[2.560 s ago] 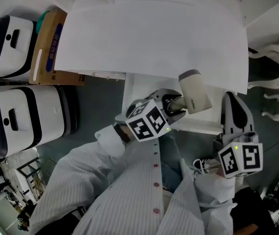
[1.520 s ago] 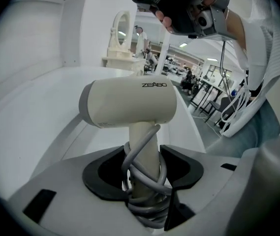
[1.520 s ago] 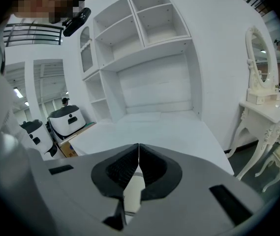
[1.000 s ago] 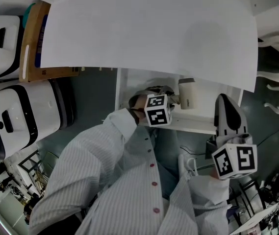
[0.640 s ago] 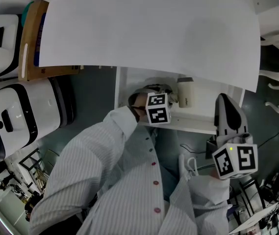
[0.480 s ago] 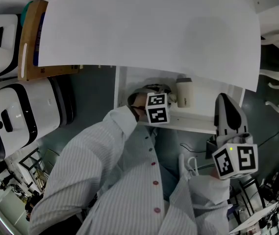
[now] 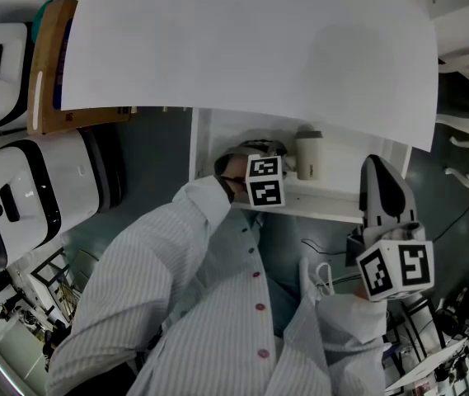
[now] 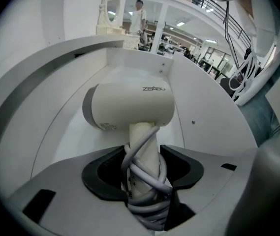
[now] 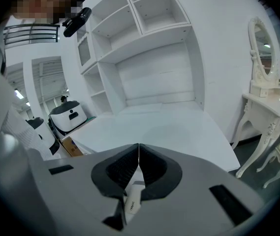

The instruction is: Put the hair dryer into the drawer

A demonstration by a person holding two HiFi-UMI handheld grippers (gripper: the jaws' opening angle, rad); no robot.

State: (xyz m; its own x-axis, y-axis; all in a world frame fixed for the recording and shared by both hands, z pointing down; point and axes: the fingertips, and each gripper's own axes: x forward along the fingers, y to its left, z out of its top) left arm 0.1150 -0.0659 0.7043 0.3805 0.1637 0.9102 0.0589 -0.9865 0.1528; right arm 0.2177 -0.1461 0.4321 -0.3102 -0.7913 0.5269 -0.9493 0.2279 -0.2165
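Drawer (image 7: 325,208) first, in the head view: it's pulled out from under the white desk top (image 7: 250,48), and the hair dryer (image 7: 308,155) is down inside it, toward the back. The left gripper (image 7: 286,167) reaches in with it, while the right gripper (image 7: 380,170) hangs near the drawer's right end, apart from the dryer.

Left gripper view now: jaws clamped on the dryer's handle, grey cord (image 8: 147,181) wound round it, cream head out ahead, drawer walls all around. Resting on the drawer floor? Can't tell.

Right gripper view: jaws pressed together, nothing between them, desk top beyond.

My read: the carry is done and the dryer's inside. Letting go and drawing the left gripper out remain, perhaps shutting the drawer too.
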